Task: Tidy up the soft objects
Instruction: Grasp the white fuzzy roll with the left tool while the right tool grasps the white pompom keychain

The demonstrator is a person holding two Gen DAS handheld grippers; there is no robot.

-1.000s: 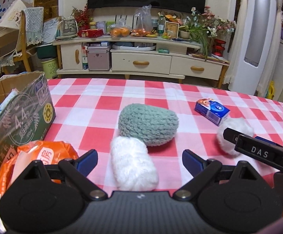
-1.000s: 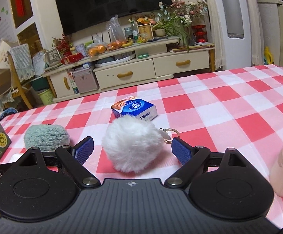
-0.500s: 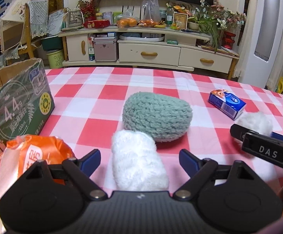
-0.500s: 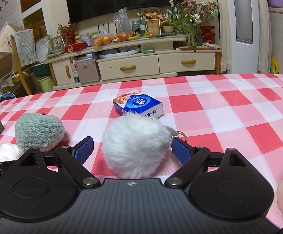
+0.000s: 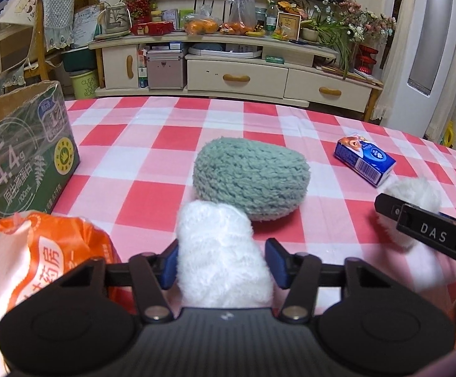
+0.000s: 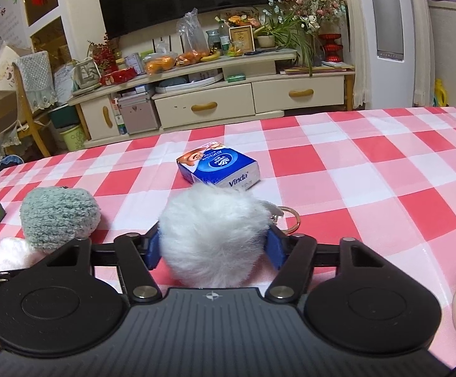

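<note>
Left claw (image 5: 221,263) is closing on the white fluffy roll (image 5: 221,260), pads at its flanks, long axis running straight ahead toward the green knitted ball (image 5: 251,177), while the right claw (image 6: 212,248) closes around the white pompom (image 6: 212,235) beyond that ball's right side.

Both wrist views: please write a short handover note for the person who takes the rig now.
Left hand-held gripper: jaws closing on the white roll, pads at its sides.
Right hand-held gripper: jaws closing on the pompom, pads at its fur.
Green ball and tissue pack lie free on the cloth.
Done: both grips started. Left: lift and sort all four; the box may be the destination.
</note>
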